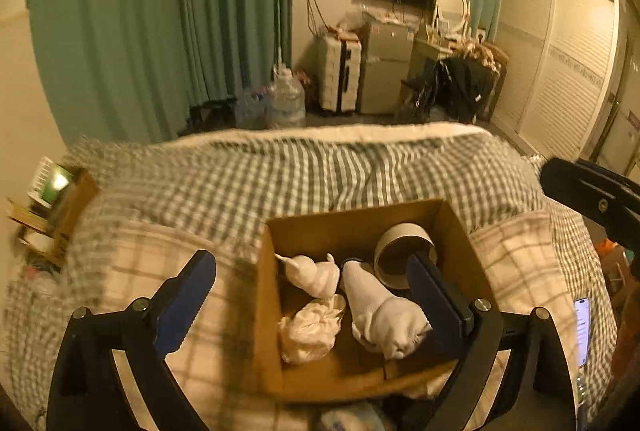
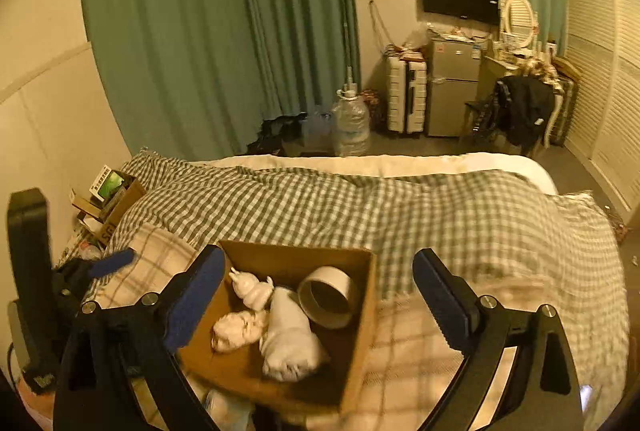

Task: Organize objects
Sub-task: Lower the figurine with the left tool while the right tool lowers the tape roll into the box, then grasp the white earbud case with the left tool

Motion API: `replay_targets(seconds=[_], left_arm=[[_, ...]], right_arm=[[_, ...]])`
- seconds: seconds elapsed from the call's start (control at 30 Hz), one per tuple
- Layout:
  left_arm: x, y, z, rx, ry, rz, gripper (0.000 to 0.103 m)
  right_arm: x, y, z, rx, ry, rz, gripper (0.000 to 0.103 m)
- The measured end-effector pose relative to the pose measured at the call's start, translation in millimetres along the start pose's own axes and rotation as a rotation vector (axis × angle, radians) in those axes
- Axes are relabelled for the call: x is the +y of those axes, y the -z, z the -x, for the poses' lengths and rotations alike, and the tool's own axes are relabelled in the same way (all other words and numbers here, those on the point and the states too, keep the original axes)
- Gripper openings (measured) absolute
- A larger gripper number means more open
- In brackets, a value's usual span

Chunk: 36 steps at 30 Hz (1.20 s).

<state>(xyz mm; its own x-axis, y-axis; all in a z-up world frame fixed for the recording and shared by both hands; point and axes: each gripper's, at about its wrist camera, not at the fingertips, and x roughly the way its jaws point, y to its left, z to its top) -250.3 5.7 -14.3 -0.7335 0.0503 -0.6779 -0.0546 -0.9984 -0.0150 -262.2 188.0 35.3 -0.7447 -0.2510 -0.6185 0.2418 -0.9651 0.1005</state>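
Observation:
An open cardboard box (image 1: pixel 352 215) (image 2: pixel 366 311) sits on the bed. It holds a white figurine (image 1: pixel 312 273) (image 2: pixel 254 289), a crumpled white cloth (image 1: pixel 310 331) (image 2: pixel 236 329), a rolled white sock (image 1: pixel 380 315) (image 2: pixel 288 335) and a white round container (image 1: pixel 404 243) (image 2: pixel 330 297) lying on its side. My left gripper (image 1: pixel 312 295) hangs open over the box's left half, one finger outside the left wall, nothing pressed. My right gripper (image 2: pixel 320 295) is open too, straddling the box's right side, empty. Each gripper shows at the edge of the other's view.
A green checked duvet (image 1: pixel 280 167) and a beige plaid blanket (image 1: pixel 516 263) cover the bed. A lit phone (image 1: pixel 582 331) lies at the bed's right edge. A second box of books (image 2: pixel 112 195) stands by the left wall. A water jug (image 2: pixel 352 123), a suitcase and a fridge stand beyond.

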Motion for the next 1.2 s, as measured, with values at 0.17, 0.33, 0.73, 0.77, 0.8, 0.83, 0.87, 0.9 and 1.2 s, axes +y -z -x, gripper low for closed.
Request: replay_targets(seconds=[0.17, 0.33, 0.73, 0.77, 0.8, 0.83, 0.87, 0.9, 1.2], left_arm=[[4, 2, 56, -0.068, -0.015, 0.009, 0.103], [7, 40, 89, -0.054, -0.025, -0.002, 0.103], [-5, 140, 81, 0.007, -0.112, 0.04, 0.103], [-6, 148, 72, 0.021, -0.11, 0.044, 0.103], [-7, 158, 61, 0.044, -0.112, 0.037, 0.103], [-10, 167, 50, 0.072, -0.113, 0.018, 0.103], [-12, 173, 43, 0.094, -0.111, 0.001, 0.103], [-15, 183, 33, 0.127, -0.103, -0.019, 0.102], [-44, 219, 6, 0.296, 0.058, -0.113, 0.062]], right_arm=[[1, 12, 65, -0.017, 0.083, 0.044, 0.095], [10, 38, 114, -0.038, 0.11, 0.061, 0.095], [38, 135, 126, -0.021, 0.171, 0.144, 0.095], [38, 144, 118, -0.008, 0.17, 0.153, 0.095], [38, 153, 109, 0.01, 0.167, 0.155, 0.095], [38, 162, 99, 0.032, 0.162, 0.154, 0.095], [36, 171, 89, 0.051, 0.157, 0.151, 0.095], [35, 178, 81, 0.066, 0.155, 0.147, 0.095], [11, 212, 29, 0.203, 0.104, 0.036, 0.095]])
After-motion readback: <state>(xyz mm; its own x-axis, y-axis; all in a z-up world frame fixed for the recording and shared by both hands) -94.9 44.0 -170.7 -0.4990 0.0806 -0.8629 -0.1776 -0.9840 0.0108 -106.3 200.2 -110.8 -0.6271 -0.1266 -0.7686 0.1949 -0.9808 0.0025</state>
